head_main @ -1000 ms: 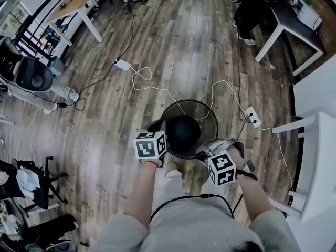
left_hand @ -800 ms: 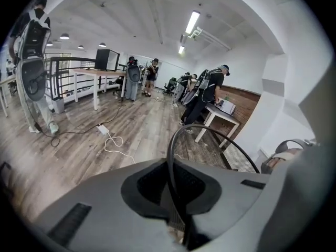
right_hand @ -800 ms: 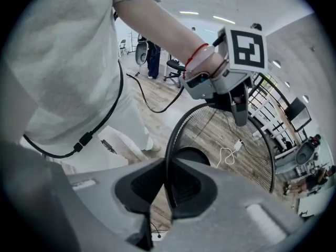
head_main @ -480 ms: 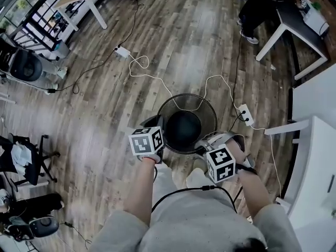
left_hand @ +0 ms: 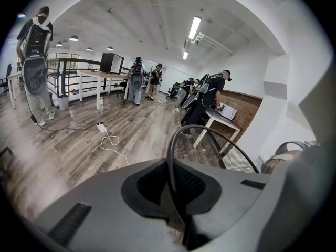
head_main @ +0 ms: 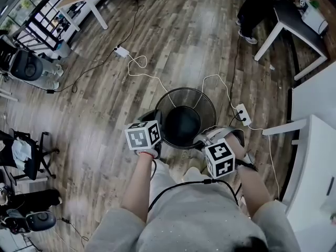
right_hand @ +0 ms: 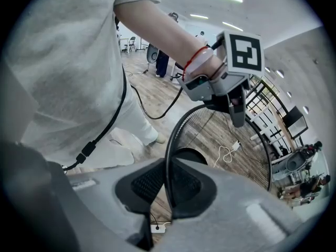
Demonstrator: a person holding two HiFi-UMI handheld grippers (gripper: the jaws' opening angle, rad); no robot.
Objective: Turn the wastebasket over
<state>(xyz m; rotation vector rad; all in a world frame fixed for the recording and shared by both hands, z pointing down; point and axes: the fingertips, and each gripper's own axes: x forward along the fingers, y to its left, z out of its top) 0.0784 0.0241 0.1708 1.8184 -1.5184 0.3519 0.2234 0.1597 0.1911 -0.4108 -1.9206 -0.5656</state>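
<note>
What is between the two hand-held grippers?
The black mesh wastebasket: in the head view, the left hand-held gripper and right hand-held gripper each clamp its rim.

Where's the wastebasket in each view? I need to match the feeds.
Head view: wastebasket at centre, mouth toward the camera.
Left gripper view: lower centre to right, rim between the jaws.
Right gripper view: centre, rim between the jaws.
Shared landmark: white power strip with looped cable on the floor.
</note>
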